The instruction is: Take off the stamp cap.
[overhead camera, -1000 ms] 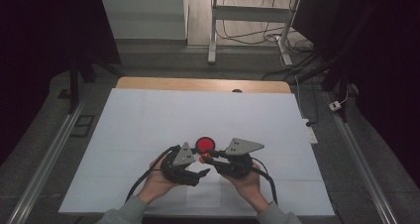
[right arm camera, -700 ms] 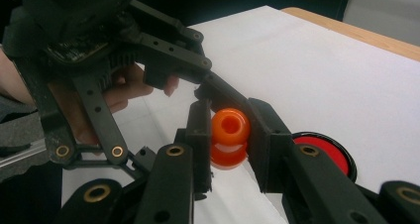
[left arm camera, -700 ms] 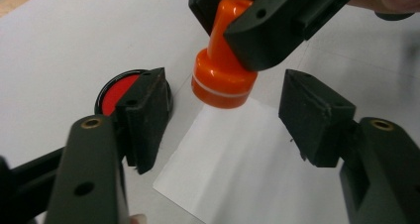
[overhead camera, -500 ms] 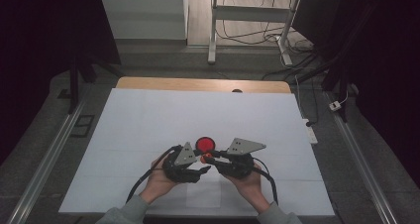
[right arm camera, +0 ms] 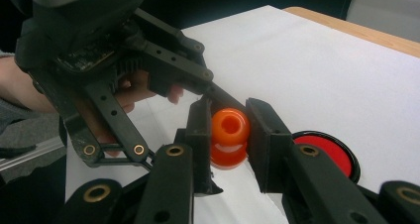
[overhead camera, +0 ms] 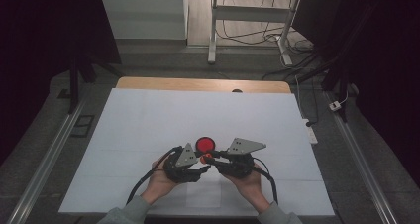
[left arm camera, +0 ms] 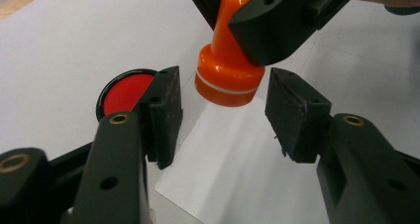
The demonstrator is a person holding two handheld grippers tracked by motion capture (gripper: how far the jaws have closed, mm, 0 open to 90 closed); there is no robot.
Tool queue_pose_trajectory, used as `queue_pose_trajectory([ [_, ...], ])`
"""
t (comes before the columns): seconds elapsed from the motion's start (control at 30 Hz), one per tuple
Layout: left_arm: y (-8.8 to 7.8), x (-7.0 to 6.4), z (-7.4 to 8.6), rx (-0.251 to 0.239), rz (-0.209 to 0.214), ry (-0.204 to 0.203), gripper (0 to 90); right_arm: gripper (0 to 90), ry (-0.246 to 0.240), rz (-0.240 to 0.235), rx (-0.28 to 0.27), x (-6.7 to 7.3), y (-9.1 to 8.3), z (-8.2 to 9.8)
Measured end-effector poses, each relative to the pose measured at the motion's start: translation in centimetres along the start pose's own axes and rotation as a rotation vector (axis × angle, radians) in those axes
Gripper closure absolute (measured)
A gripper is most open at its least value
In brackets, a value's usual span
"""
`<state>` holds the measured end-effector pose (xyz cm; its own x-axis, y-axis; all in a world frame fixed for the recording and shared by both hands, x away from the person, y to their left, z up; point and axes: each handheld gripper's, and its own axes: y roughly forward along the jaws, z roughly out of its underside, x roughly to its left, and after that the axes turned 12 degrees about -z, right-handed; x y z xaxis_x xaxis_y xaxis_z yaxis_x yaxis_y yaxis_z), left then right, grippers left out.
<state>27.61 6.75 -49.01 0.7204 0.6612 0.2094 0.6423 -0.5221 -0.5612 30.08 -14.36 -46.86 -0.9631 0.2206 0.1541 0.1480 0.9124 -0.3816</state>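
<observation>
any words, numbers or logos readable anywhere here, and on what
None can be read.
The orange stamp shows a plain white band, no lettering.
The red ink pad is plain.
The white paper sheet is blank.
The right gripper and left gripper bear no marking.

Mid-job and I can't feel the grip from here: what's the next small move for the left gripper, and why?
Probably close the left gripper further onto the wide base of the orange plastic stamp. Its fingers have just been closing but stand apart from the base on both sides, while the right gripper clamps the stamp's handle. The round red ink pad lies beside them.
</observation>
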Motion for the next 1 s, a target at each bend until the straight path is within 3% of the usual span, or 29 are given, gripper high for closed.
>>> queue_pose_trajectory([
  [1.0,0.06,-0.31,0.10,-0.005,-0.033,0.042,63.2,71.7,0.007,-0.009,-0.007,0.08,0.20,0.07],
])
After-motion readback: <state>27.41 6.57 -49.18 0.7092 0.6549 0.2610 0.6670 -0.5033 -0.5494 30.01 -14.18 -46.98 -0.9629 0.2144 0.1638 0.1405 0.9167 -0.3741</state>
